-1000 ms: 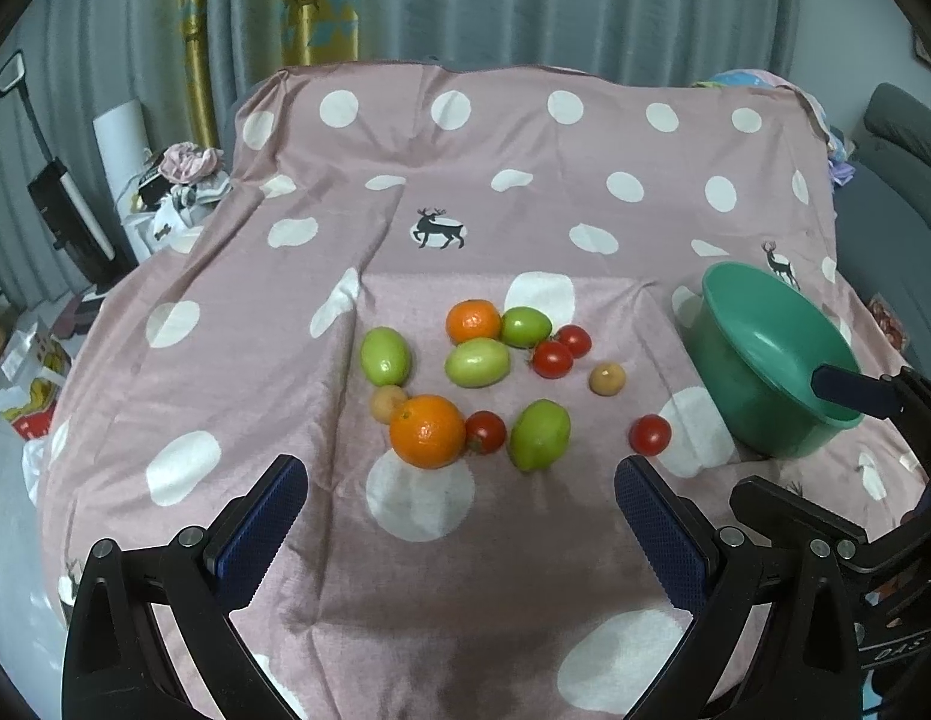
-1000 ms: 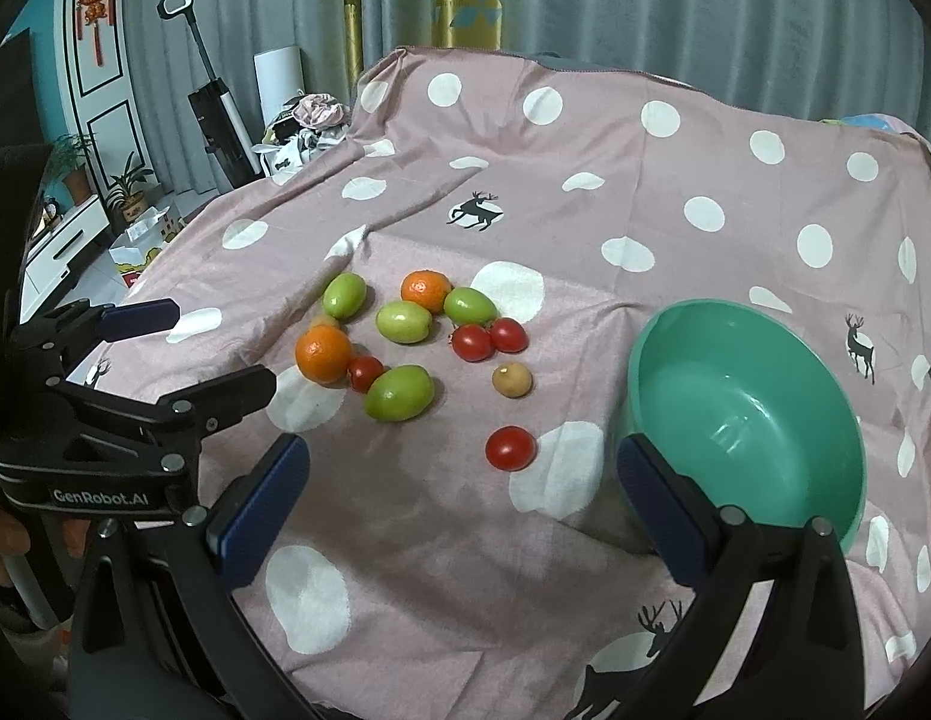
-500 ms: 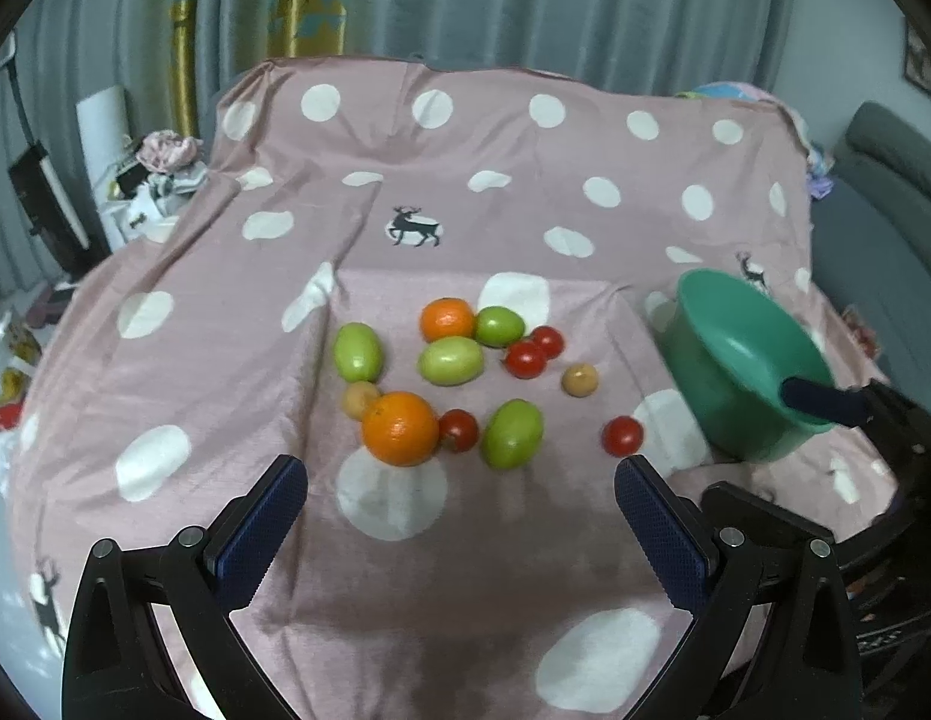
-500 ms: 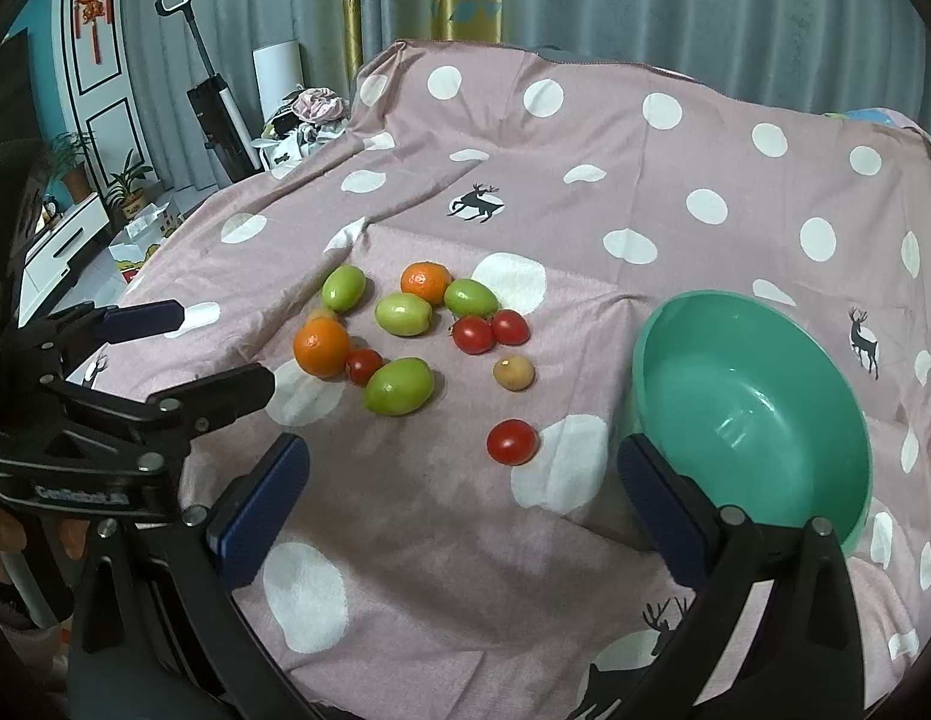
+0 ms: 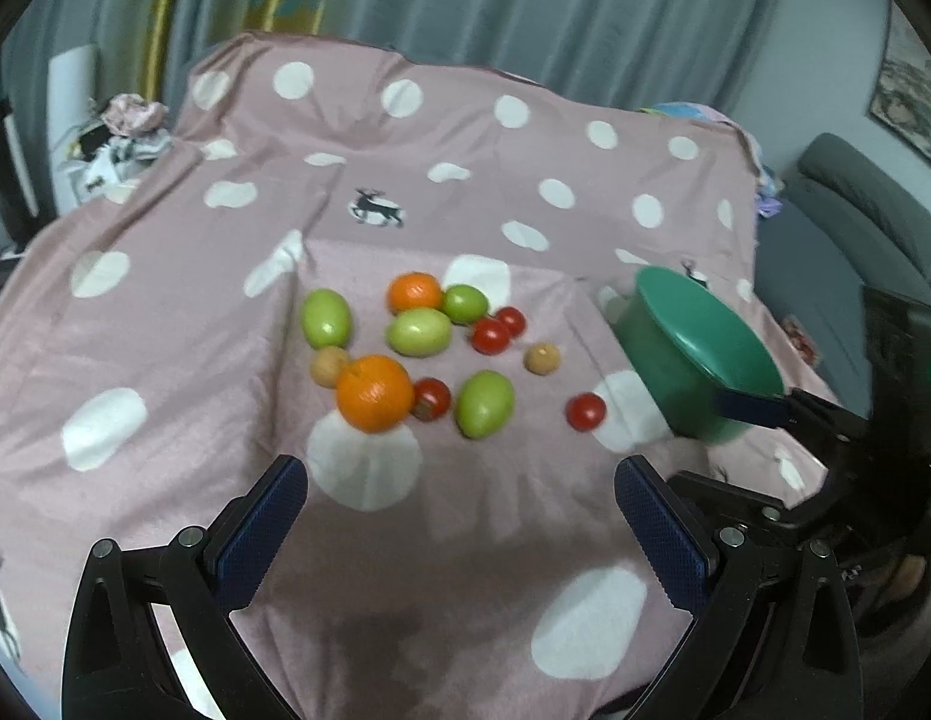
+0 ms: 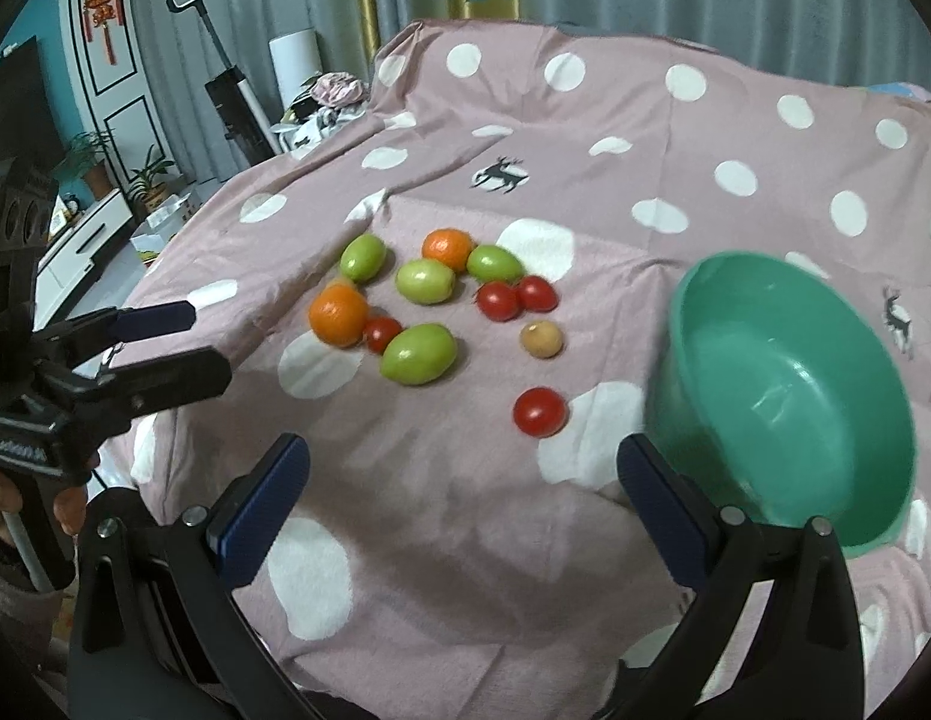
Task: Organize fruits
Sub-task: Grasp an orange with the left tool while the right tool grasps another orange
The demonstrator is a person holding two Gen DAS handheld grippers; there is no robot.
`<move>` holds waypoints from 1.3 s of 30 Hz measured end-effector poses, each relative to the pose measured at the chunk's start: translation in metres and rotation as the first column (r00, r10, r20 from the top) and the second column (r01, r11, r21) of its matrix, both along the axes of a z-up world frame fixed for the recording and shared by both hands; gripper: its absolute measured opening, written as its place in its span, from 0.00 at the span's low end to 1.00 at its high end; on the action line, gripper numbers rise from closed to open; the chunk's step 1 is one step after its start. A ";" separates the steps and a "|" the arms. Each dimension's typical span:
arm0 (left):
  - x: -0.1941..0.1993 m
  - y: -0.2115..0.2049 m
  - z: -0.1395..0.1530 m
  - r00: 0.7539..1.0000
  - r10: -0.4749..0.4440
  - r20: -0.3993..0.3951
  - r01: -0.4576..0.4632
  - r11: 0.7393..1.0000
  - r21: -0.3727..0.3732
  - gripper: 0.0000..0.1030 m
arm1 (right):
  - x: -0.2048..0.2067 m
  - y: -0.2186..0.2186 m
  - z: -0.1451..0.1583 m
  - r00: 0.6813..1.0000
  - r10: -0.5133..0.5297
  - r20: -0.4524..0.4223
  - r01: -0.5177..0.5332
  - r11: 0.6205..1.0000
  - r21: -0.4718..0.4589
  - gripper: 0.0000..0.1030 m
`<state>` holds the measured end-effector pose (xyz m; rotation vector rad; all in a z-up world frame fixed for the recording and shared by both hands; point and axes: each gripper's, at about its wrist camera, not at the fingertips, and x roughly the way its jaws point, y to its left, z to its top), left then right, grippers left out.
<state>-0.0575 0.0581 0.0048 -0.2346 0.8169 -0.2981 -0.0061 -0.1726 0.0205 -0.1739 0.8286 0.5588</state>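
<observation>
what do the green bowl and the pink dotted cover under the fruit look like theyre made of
Round green bowl: probably plastic, smooth and slightly glossy, with soft light glints on its inner wall. Pink cover with white dots: woven fabric, matte, with creases and draped folds.

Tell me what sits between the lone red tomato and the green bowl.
Nothing: only bare pink spotted cloth separates the lone tomato from the green bowl, clearest in the right wrist view.
</observation>
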 end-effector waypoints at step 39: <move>0.104 0.013 -0.056 0.978 0.121 -0.171 -0.099 0.986 0.131 0.63 | 0.149 0.051 -0.031 0.922 0.073 -0.380 0.076 0.929 0.363 0.74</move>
